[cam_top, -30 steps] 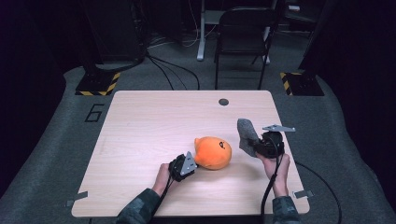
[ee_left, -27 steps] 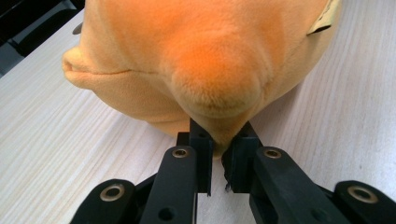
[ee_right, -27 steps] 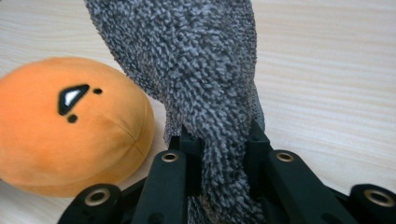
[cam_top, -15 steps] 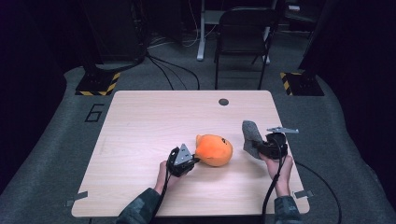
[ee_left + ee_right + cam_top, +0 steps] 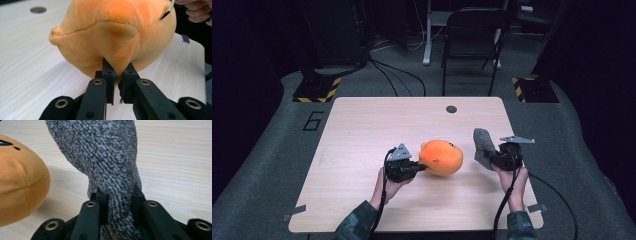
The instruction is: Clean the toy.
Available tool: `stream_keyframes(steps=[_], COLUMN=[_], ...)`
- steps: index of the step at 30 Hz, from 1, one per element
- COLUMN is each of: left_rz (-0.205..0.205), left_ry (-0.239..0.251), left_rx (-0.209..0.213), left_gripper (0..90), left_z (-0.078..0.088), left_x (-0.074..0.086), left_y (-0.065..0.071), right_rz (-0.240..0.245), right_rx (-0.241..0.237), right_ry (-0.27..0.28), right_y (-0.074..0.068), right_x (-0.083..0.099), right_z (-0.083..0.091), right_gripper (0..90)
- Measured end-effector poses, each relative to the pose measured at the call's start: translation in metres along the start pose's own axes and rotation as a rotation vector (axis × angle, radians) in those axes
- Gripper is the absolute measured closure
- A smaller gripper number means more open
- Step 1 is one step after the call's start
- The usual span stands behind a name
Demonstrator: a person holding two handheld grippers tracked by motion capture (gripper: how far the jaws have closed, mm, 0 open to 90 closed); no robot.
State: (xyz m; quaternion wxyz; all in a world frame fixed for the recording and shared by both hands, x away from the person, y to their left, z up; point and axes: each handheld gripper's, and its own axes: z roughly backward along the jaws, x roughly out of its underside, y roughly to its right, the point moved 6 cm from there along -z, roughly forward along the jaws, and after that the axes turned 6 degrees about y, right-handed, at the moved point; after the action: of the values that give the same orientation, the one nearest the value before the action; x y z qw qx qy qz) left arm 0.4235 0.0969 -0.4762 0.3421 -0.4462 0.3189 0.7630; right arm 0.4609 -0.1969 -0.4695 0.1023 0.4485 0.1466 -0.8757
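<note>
Orange plush toy (image 5: 441,157), speckled grey cloth (image 5: 483,146), pale wood-grain table (image 5: 362,130).

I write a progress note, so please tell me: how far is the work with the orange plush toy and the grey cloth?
Done: the left gripper is shut on a pinch of the orange plush toy, and the right gripper is shut on the grey cloth. In hand: both things are held above the table, apart from each other. Left: probably bringing cloth and toy together; they do not touch yet.

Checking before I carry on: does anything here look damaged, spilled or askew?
Nothing stands out. The left hand-held gripper pinches the orange plush toy, the right hand-held gripper grips the grey fuzzy cloth; both look intact.
</note>
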Motion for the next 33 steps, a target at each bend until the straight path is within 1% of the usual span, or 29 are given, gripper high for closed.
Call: stream_keyframes(steps=[2, 3, 6, 8, 9, 10, 11, 13, 14, 15, 16, 17, 18, 19, 20, 21, 22, 23, 24, 25, 26, 27, 28, 29, 30, 31, 32, 33], left_rz=[0.014, 0.038, 0.084, 0.108, 0.131, 0.131, 0.163, 0.183, 0.198, 0.198, 0.198, 0.182, 0.182, 0.178, 0.178, 0.175, 0.165, 0.166, 0.162, 0.157, 0.143, 0.145, 0.140, 0.131, 0.132, 0.124, 0.114, 0.102], left_ry=[-0.013, -0.012, -0.027, -0.042, -0.052, -0.052, -0.079, -0.107, -0.104, -0.105, -0.105, -0.100, -0.097, -0.100, -0.097, -0.096, -0.094, -0.092, -0.095, -0.092, -0.097, -0.092, -0.093, -0.093, -0.087, -0.088, -0.085, -0.086], left_rx=[0.003, 0.006, 0.027, 0.028, 0.035, 0.035, 0.035, 0.038, 0.048, 0.050, 0.050, 0.037, 0.035, 0.032, 0.033, 0.030, 0.025, 0.026, 0.023, 0.024, 0.025, 0.022, 0.024, 0.025, 0.023, 0.023, 0.022, 0.020], left_gripper=[84.1, 84.1, 83.9, 83.8, 83.7, 83.5, 83.4, 83.0, 82.9, 82.8, 82.6, 82.6, 82.5, 82.3, 82.3, 82.3, 82.2, 82.2, 82.2, 82.2, 82.2, 82.2, 82.3, 82.3, 82.3, 82.3, 82.3, 82.3], left_z=[0.002, 0.002, 0.001, -0.002, -0.005, -0.005, -0.012, -0.019, -0.023, -0.023, -0.023, -0.022, -0.022, -0.021, -0.022, -0.022, -0.022, -0.022, -0.022, -0.022, -0.022, -0.022, -0.022, -0.022, -0.022, -0.023, -0.023, -0.023], left_x=[-0.001, -0.001, 0.003, 0.007, 0.011, 0.011, 0.022, 0.031, 0.035, 0.036, 0.036, 0.034, 0.033, 0.033, 0.034, 0.034, 0.034, 0.033, 0.033, 0.033, 0.034, 0.034, 0.034, 0.034, 0.034, 0.034, 0.033, 0.034], left_y=[0.000, -0.001, -0.003, -0.004, -0.006, -0.006, -0.010, -0.012, -0.012, -0.012, -0.012, -0.011, -0.011, -0.010, -0.010, -0.010, -0.009, -0.009, -0.008, -0.008, -0.007, -0.007, -0.007, -0.008, -0.008, -0.008, -0.008, -0.007], right_rz=[0.010, 0.014, 0.027, 0.039, 0.044, 0.046, 0.048, 0.048, 0.049, 0.051, 0.051, 0.059, 0.055, 0.062, 0.075, 0.091, 0.095, 0.113, 0.122, 0.132, 0.134, 0.139, 0.142, 0.134, 0.127, 0.110, 0.095, 0.083], right_rx=[0.003, 0.003, 0.006, 0.014, 0.016, 0.019, 0.017, 0.012, 0.007, -0.005, -0.005, -0.040, -0.057, -0.072, -0.092, -0.117, -0.137, -0.166, -0.182, -0.215, -0.236, -0.269, -0.280, -0.293, -0.315, -0.340, -0.354, -0.372], right_ry=[0.001, 0.002, -0.001, -0.009, -0.012, -0.016, -0.019, -0.022, -0.025, -0.029, -0.029, -0.006, 0.000, 0.004, 0.011, 0.016, 0.014, 0.010, 0.005, -0.005, -0.011, -0.017, -0.021, -0.025, -0.022, -0.016, -0.011, 0.007], right_y=[-0.002, -0.003, -0.005, -0.007, -0.008, -0.009, -0.010, -0.011, -0.014, -0.018, -0.018, -0.029, -0.035, -0.041, -0.049, -0.061, -0.069, -0.082, -0.089, -0.102, -0.109, -0.121, -0.125, -0.130, -0.134, -0.139, -0.141, -0.144], right_x=[0.000, -0.001, 0.000, 0.000, 0.000, 0.001, 0.001, 0.001, 0.001, -0.001, -0.001, -0.009, -0.012, -0.015, -0.019, -0.023, -0.025, -0.027, -0.027, -0.027, -0.027, -0.027, -0.026, -0.026, -0.026, -0.026, -0.026, -0.026], right_z=[0.001, 0.001, 0.001, 0.000, -0.001, -0.001, -0.002, -0.003, -0.003, -0.002, -0.002, 0.004, 0.006, 0.009, 0.012, 0.015, 0.016, 0.017, 0.016, 0.015, 0.013, 0.010, 0.009, 0.007, 0.006, 0.003, 0.002, 0.001], right_gripper=[75.8, 75.8, 75.8, 75.8, 75.8, 75.8, 75.8, 75.8, 75.8, 75.8, 75.8, 75.8, 75.8, 75.7, 75.6, 75.5, 75.5, 75.3, 75.2, 75.1, 75.0, 75.0, 74.9, 74.9, 74.9, 74.9, 74.9, 74.9])
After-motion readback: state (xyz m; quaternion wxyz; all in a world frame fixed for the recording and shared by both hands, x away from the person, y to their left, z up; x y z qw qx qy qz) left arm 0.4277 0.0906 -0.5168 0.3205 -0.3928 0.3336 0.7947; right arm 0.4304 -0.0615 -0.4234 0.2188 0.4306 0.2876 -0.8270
